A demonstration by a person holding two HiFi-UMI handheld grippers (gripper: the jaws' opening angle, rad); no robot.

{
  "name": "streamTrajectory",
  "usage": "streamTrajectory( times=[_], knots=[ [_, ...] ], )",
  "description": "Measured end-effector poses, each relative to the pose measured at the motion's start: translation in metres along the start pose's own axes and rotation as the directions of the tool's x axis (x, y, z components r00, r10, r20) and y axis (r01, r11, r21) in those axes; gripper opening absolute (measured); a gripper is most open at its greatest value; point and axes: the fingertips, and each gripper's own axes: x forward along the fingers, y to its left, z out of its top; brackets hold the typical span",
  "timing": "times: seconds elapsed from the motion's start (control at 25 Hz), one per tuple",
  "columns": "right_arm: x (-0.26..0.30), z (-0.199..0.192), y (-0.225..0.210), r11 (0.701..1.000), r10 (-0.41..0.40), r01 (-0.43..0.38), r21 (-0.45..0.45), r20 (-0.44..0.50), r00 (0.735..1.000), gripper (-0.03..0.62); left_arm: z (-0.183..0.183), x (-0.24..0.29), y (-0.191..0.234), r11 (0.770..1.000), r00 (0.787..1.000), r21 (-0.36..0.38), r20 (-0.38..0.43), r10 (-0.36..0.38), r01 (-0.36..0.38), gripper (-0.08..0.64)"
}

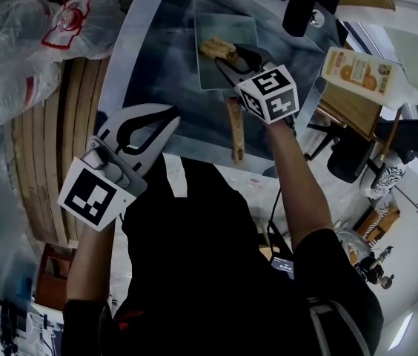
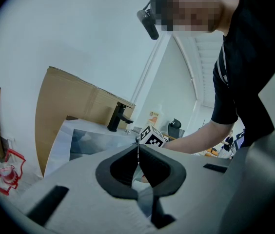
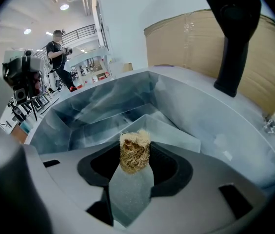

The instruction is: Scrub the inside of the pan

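Observation:
A square metal pan (image 1: pixel 240 32) with a wooden handle (image 1: pixel 236 135) lies in the steel sink (image 1: pixel 161 58). My right gripper (image 1: pixel 226 55) is over the pan's near left part, shut on a tan fibrous scrubber (image 1: pixel 218 49). In the right gripper view the scrubber (image 3: pixel 134 151) stands pinched between the jaws, above the pan's floor (image 3: pixel 171 131). My left gripper (image 1: pixel 173 113) hangs near the sink's front left rim, shut and empty. In the left gripper view its jaw tips (image 2: pixel 138 148) meet, and the right gripper's marker cube (image 2: pixel 152 135) shows beyond them.
A black faucet (image 1: pixel 307 4) stands at the sink's far side. A white bottle with an orange label (image 1: pixel 362 73) lies to the right. Plastic bags (image 1: pixel 38 28) sit on the wooden counter at left. Office chairs (image 1: pixel 350 154) stand right of the sink.

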Motion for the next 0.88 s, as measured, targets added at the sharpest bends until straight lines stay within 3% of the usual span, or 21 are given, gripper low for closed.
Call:
streamTrajectory(
  times=[0.88],
  knots=[
    [-0.033, -0.036, -0.041, 0.997, -0.055, 0.056, 0.045, -0.013, 0.998, 0.186, 0.007, 0.04, -0.028, 0.998, 0.999, 0.03, -0.025, -0.047, 0.047, 0.025]
  ],
)
